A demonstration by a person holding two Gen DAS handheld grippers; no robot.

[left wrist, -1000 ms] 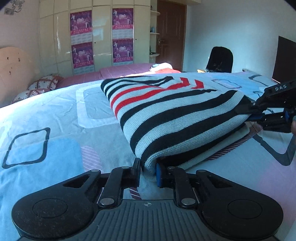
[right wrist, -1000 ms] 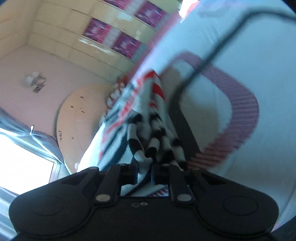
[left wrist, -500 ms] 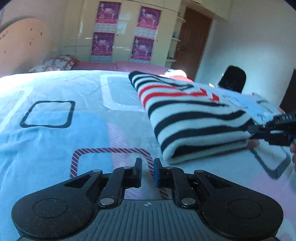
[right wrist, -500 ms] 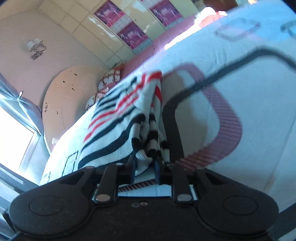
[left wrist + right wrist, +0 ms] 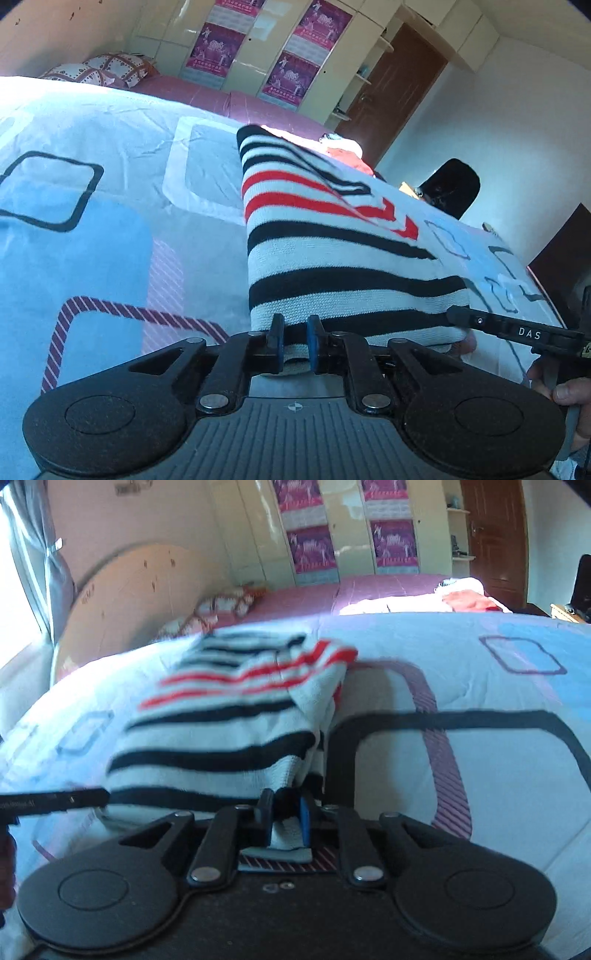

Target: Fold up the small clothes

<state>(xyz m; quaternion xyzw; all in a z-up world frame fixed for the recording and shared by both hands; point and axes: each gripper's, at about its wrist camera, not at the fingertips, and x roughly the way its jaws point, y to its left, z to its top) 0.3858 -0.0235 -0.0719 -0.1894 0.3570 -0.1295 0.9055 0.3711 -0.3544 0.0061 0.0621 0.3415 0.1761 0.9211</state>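
Observation:
A folded knit sweater [image 5: 332, 251] with white, black and red stripes lies on the bed. My left gripper [image 5: 294, 332] is shut on its near left corner. My right gripper [image 5: 283, 808] is shut on the near right corner of the same sweater [image 5: 229, 720]. The right gripper's finger [image 5: 517, 330] reaches in from the right in the left wrist view, and the left gripper's finger [image 5: 55, 798] reaches in from the left in the right wrist view.
The bedspread [image 5: 92, 236] is light blue and white with square outlines. A pink bed [image 5: 369, 590] with pillows [image 5: 221, 603] and loose clothes [image 5: 461, 598] lies beyond. A wardrobe with posters [image 5: 351, 528], a brown door [image 5: 495, 535] and a black chair [image 5: 450, 188] stand at the back.
My left gripper, away from the sweater half a second ago, has come back and shut on its near left corner. My right gripper has kept its hold and levelled out.

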